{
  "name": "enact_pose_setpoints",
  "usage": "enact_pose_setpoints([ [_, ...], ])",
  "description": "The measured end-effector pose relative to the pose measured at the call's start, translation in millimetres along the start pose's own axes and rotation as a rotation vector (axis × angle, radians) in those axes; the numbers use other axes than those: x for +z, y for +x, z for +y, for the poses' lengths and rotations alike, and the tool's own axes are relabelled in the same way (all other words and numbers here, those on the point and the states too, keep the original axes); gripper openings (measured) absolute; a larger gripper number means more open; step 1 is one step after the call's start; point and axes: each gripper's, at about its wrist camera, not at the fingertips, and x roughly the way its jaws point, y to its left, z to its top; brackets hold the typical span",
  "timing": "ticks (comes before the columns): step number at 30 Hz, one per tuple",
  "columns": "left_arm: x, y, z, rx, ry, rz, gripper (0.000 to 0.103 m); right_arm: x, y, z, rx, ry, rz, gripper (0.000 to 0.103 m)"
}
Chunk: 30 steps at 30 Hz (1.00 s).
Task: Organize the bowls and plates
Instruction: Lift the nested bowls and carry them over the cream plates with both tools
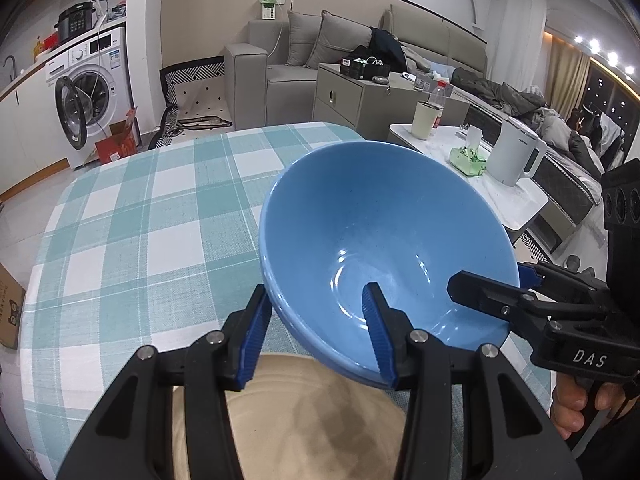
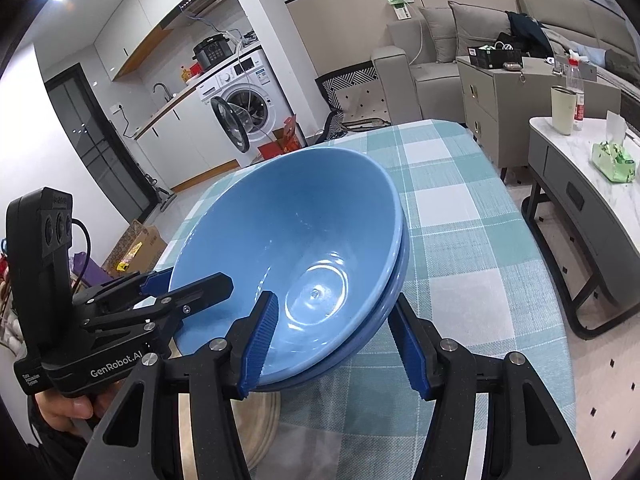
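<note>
Now both jaws clamp blue bowls' (image 1: 384,236) rim, opp. sides, tablecloth (image 1: 140,220) beyond clear.

2 blue bowls (image 2: 304,240), 1 beige plate (image 1: 304,420), 2 hand-held grippers (image 1: 318,332).

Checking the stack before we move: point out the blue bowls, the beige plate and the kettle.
blue bowls (image 2: 304,248): right wrist view, inner wall of the top bowl.
beige plate (image 1: 304,420): left wrist view, its flat centre.
kettle (image 1: 516,152): left wrist view, its white side.

Left tool (image 1: 320,332) clamped, right tool (image 2: 340,344) clamped
</note>
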Motion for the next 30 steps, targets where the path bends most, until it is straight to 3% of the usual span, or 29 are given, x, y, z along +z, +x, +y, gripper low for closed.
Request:
enact_pose_setpoints([
  [14, -7.7, -44.0, 9.6, 0.040, -0.006, -0.055, 0.046, -2.3, -22.2, 35.8, 0.042, -0.074, -0.026, 0.059],
  [30, -38.9, -82.6, 35.2, 0.099, -0.044, -0.082, 0.046, -17.6, -25.3, 84.7, 0.086, -0.175, 0.020, 0.059],
])
